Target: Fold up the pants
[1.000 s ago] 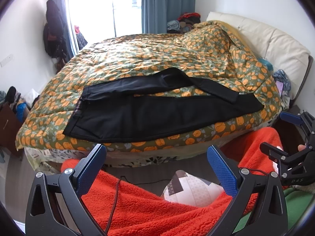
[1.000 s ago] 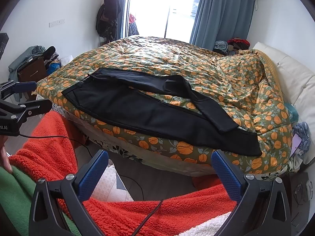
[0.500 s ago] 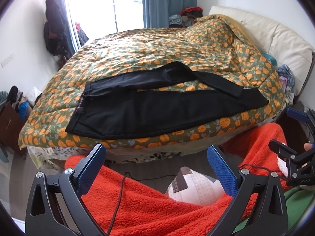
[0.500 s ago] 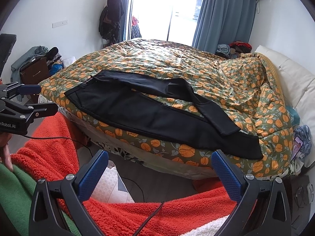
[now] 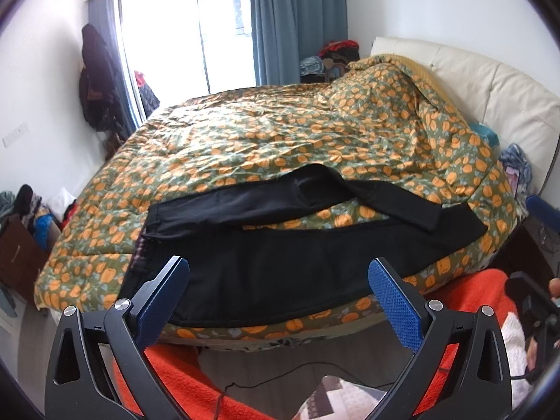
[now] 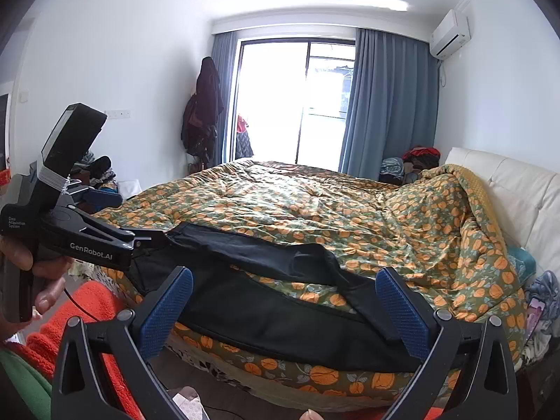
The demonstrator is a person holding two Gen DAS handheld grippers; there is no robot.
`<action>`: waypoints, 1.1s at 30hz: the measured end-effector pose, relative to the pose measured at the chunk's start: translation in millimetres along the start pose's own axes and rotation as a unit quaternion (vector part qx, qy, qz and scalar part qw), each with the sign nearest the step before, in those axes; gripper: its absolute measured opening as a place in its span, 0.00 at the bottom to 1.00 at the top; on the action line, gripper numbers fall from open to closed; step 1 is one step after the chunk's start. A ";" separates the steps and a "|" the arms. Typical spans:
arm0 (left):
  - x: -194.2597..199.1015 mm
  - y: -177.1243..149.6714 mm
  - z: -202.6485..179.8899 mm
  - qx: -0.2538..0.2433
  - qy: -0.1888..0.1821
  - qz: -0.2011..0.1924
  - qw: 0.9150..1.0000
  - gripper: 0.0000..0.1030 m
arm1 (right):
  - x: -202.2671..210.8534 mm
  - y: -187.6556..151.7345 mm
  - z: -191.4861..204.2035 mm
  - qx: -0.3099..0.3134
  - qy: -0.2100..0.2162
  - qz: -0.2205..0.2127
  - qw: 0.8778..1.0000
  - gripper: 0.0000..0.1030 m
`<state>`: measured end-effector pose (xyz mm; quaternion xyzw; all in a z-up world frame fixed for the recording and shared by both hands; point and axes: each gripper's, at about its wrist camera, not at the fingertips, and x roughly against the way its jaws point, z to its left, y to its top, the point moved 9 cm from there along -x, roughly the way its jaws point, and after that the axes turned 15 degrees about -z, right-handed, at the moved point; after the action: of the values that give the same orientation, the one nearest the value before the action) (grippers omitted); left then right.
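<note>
Currently: black pants (image 5: 280,266) spread on bed quilt (image 5: 297,140), near edge; left tongs (image 5: 278,301) and right tongs (image 6: 285,309) released, empty.

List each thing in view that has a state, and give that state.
Black pants: spread along the near edge of the bed, unfolded, one leg lying crooked over the other.
Quilt: spread over the bed, bunched up near the headboard.
Curtains: drawn apart.
Left tool: open, holding nothing.
Right tool: open, holding nothing.
</note>
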<state>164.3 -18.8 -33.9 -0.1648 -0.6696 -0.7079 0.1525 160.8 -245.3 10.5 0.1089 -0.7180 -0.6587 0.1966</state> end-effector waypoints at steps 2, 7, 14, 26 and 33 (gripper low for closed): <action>-9.8 -15.2 -6.2 -0.002 -0.010 0.024 1.000 0.99 | -18.2 -23.8 -5.7 -0.039 0.029 0.039 0.998 1.00; -26.8 -60.0 -6.7 -0.046 0.016 0.070 0.996 0.99 | -54.9 -100.9 -60.8 -0.096 0.015 0.129 0.987 1.00; -49.9 -94.9 5.9 -0.016 0.031 0.128 0.991 0.99 | -126.2 -201.8 -213.4 0.063 -0.047 0.264 0.961 0.68; -83.1 -104.9 3.1 -0.025 0.051 0.177 0.983 0.99 | -253.2 -189.7 -380.0 0.149 -0.182 0.280 0.931 0.09; -100.2 -114.2 19.0 -0.001 0.068 0.188 0.980 0.99 | -266.2 -121.0 -497.4 0.024 -0.364 0.219 0.905 0.46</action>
<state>205.0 6.2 -179.3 -0.2399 -0.6140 -0.6767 0.3280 599.5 -597.1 -118.8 -0.2943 -0.7607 -0.5756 0.0580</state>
